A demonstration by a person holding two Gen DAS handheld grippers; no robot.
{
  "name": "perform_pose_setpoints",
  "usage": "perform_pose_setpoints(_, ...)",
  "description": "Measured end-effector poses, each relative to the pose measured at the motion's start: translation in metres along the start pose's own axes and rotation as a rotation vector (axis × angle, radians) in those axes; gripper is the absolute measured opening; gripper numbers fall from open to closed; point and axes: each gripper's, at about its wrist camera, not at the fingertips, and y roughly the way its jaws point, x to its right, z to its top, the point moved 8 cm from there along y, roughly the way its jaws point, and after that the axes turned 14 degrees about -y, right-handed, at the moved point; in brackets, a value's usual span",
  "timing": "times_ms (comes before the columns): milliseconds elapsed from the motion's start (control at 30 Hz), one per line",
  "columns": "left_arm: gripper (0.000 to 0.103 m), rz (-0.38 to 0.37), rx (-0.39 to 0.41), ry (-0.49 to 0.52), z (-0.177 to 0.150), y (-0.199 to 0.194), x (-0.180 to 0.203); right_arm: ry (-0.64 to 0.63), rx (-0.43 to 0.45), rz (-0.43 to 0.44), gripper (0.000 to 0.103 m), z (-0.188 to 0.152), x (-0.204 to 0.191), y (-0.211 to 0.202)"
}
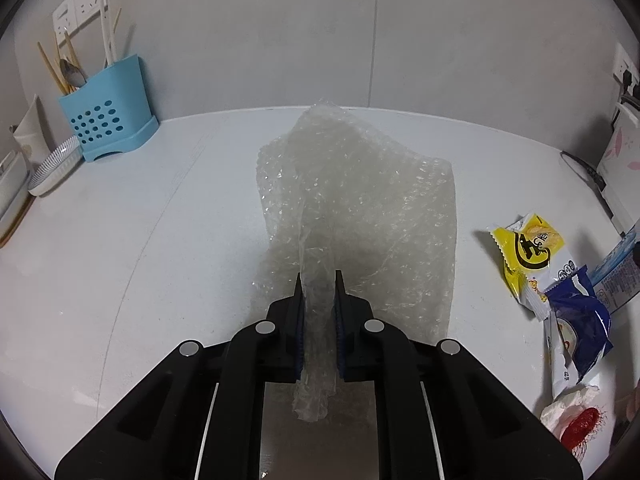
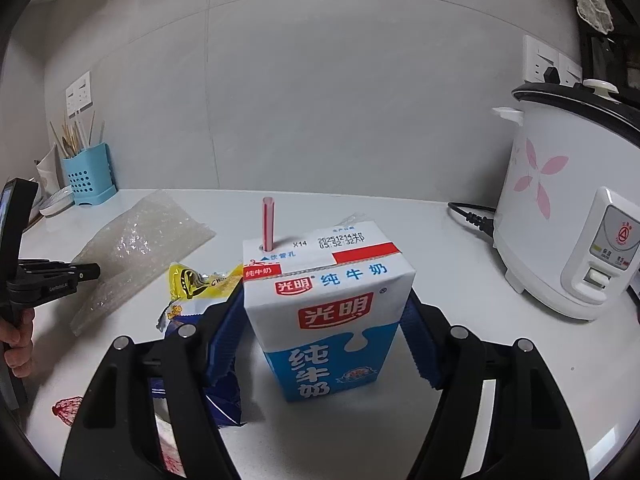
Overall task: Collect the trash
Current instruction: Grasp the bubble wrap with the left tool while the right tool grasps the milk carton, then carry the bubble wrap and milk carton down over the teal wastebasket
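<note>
Left gripper (image 1: 318, 312): clenching the near edge of the crumpled clear bubble-wrap sheet (image 1: 360, 208), for lifting off the white tabletop (image 1: 120, 240). Right gripper (image 2: 324, 336): gripping the blue-and-white milk carton (image 2: 324, 320) upright, its straw upward, right of the bubble-wrap sheet.

A crumpled sheet of clear bubble wrap (image 1: 352, 208) is lying spread on the white counter, one bunched end rising off it. A blue-and-white milk carton (image 2: 326, 312) is standing upright, a red-and-white straw (image 2: 267, 224) sticking up from its top. Beside it a yellow snack wrapper (image 1: 524, 252) and a dark blue wrapper (image 1: 580, 320) are lying overlapping, with a red-stained tissue (image 1: 572, 412) near them.
</note>
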Motion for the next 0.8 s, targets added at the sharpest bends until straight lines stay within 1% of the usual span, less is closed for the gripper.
perform_pose_setpoints(100, 0.01, 0.013, 0.028, 0.009, -0.001, -0.015, 0.002, 0.007, -0.009, -0.015, 0.066, 0.001, 0.0, -0.005)
perform_pose_setpoints(167, 0.01, -0.001, 0.031, 0.012, -0.001, -0.023, 0.002, 0.007, -0.008, -0.023, 0.065, 0.005, 0.0, -0.012)
perform_pose_setpoints(433, 0.01, -0.02, 0.076, 0.007, -0.001, -0.074, 0.001, 0.006, 0.029, -0.06, 0.064, 0.024, 0.0, -0.06)
perform_pose_setpoints(667, 0.01, -0.041, 0.123, -0.001, 0.004, -0.127, -0.005, 0.013, 0.035, -0.067, 0.064, 0.029, -0.003, -0.101)
perform_pose_setpoints(800, 0.01, -0.061, 0.143, -0.012, -0.001, -0.157, -0.01, 0.029, 0.041, -0.059, 0.064, 0.025, -0.007, -0.128)
